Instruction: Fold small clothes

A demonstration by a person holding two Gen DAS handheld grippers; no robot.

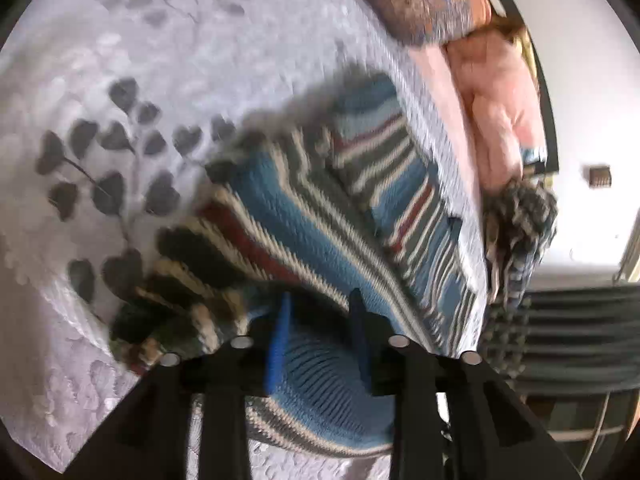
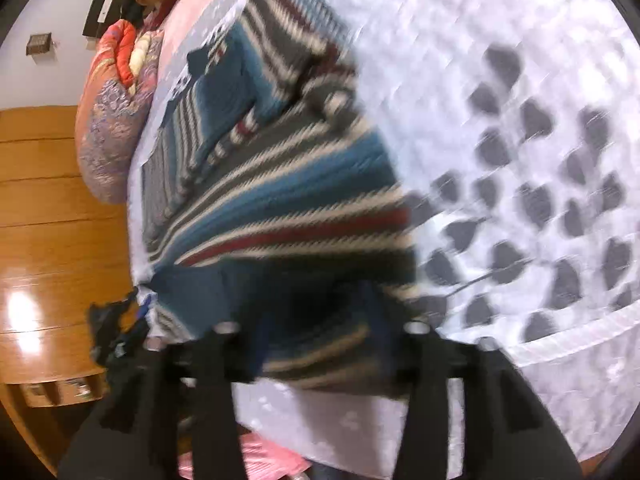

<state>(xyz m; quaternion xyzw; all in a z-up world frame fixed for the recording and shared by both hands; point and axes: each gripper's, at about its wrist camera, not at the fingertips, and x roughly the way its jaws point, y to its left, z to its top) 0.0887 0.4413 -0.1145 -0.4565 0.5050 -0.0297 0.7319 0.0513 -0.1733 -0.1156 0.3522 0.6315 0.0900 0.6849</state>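
Observation:
A knitted sweater (image 1: pixel 312 208) striped in blue, cream, grey and dark red lies spread on a white bedspread (image 1: pixel 160 60) printed with grey leaves. My left gripper (image 1: pixel 320 320) is at its near ribbed hem. The blue finger (image 1: pixel 280 332) and the dark finger stand on either side of a bunched-up fold, shut on it. In the right wrist view the sweater (image 2: pixel 280 184) reaches to the bed's edge. My right gripper (image 2: pixel 320 320) has the blurred near edge running in between its fingers and raised off the bedspread (image 2: pixel 520 120).
Pink bedding (image 1: pixel 500 120) and a patterned orange cushion (image 2: pixel 108 128) lie along the far side of the bed. A dark fringed cloth (image 1: pixel 520 216) hangs at the bed edge above a dark ribbed object (image 1: pixel 568 340). Wooden floor (image 2: pixel 48 208) lies beyond.

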